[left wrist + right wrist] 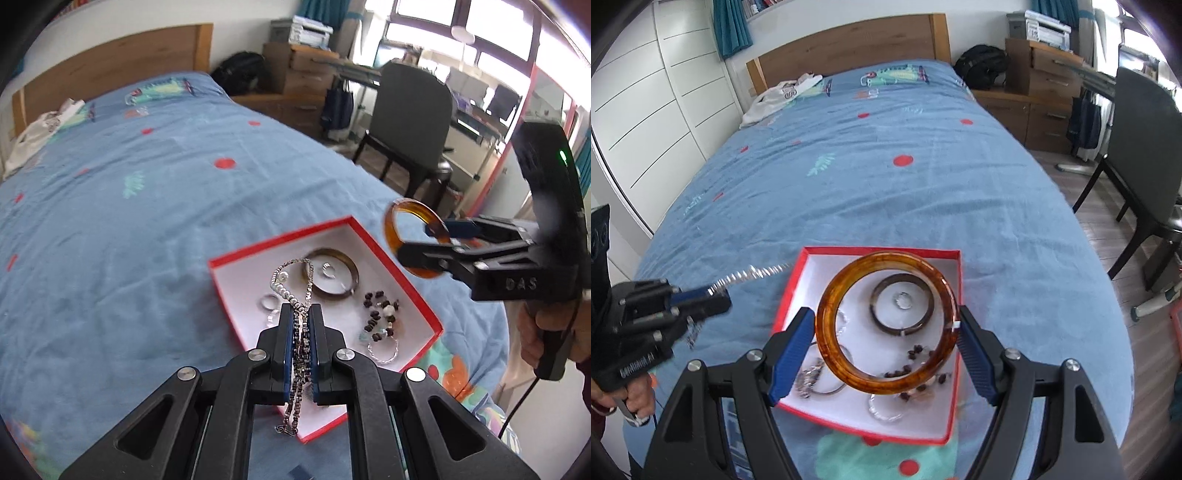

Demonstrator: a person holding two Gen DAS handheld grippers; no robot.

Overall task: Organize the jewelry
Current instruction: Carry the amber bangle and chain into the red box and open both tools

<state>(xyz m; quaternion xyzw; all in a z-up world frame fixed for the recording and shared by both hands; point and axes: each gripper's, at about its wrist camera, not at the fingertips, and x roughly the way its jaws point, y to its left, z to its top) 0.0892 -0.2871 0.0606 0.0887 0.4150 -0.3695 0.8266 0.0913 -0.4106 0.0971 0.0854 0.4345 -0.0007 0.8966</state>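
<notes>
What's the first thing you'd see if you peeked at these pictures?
Probably the big amber bangle, squeezed between the right gripper's blue pads and held in the air over the red box. Next comes the silver chain pinched in the left gripper, dangling over the same box. The box sits on a blue bedspread and holds a dark bangle, beads and small rings.
</notes>
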